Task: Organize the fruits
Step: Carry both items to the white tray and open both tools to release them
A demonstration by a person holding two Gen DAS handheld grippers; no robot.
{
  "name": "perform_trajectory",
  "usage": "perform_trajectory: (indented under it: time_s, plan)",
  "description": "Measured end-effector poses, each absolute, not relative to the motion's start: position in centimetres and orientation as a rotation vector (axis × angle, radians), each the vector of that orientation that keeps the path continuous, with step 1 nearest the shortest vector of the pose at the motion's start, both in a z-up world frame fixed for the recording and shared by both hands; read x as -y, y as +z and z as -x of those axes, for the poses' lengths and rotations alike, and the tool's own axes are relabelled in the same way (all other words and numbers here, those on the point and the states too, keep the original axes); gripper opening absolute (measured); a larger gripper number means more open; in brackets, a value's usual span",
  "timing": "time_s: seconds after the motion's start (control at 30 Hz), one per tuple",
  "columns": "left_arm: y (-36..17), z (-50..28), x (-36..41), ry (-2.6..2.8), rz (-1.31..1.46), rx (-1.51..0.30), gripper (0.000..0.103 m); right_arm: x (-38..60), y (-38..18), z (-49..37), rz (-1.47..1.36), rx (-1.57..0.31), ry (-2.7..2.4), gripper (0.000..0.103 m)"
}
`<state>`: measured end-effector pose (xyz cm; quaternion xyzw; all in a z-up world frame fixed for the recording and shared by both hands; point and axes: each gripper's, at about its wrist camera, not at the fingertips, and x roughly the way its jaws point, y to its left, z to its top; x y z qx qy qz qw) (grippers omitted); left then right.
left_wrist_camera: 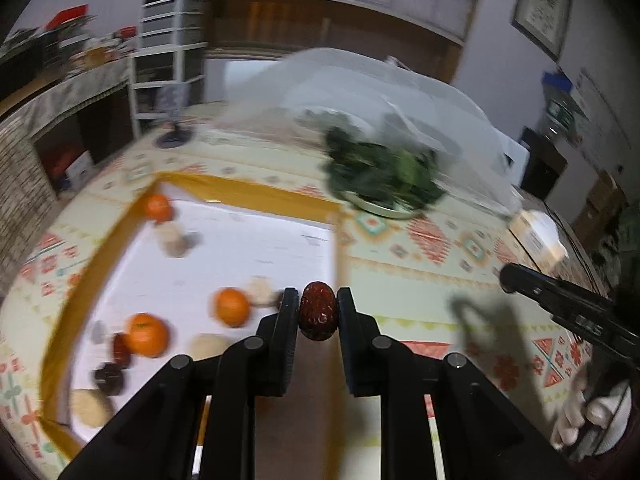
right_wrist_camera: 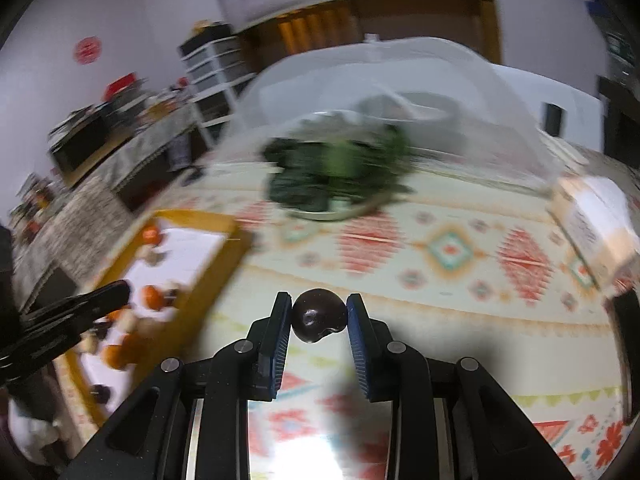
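Note:
My left gripper [left_wrist_camera: 318, 306] is shut on a dark red date [left_wrist_camera: 318, 317] and holds it above the right edge of the yellow-rimmed tray [left_wrist_camera: 248, 194]. In the tray lie three oranges [left_wrist_camera: 146, 334], several pale round fruits [left_wrist_camera: 172, 236] and dark fruits [left_wrist_camera: 109, 378]. My right gripper [right_wrist_camera: 319, 312] is shut on a dark, shiny round fruit [right_wrist_camera: 319, 315] and holds it above the patterned tablecloth [right_wrist_camera: 452, 248], right of the tray [right_wrist_camera: 200, 220]. The right gripper's finger also shows in the left wrist view [left_wrist_camera: 560, 292].
A mesh food cover [left_wrist_camera: 384, 92] stands at the back over a plate of green leaves [left_wrist_camera: 384, 176]. A small carton [left_wrist_camera: 536, 232] lies at the right. Drawers and a cluttered counter stand behind the table at the left.

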<state>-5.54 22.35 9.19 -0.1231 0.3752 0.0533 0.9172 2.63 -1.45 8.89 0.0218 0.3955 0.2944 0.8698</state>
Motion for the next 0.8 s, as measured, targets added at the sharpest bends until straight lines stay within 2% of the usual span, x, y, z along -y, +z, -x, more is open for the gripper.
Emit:
perform_trajectory:
  time_s: [0.23,0.57,0.63,0.77,0.8]
  plan:
    - [8.1,7.9,-29.3,0.194,0.331,-0.779,0.019,-6.9,8.9,-0.8,-0.024,-0.882,0.763,0.031]
    - [6.0,9.3,-33.1,0.217,0.407,-0.798,0.019,-16.9,5.2,-4.3,-0.026,-1.047,0.823,0.031]
    - [6.0,9.5,-33.5,0.217,0.409,-0.798,0.022,-18.2,4.3,-5.1,-0.009,-1.063,0.808,0.031]
    - [6.1,10.2,-33.9,0.223,0.418,-0.789,0.052,-19.2,3.4,-6.0,-0.021,-1.08,0.799,0.031]
    - [6.2,10.3,-34.0,0.224,0.418,-0.785,0.054,-19.3,3.2,-6.2,-0.032,-1.09,0.794,0.031]
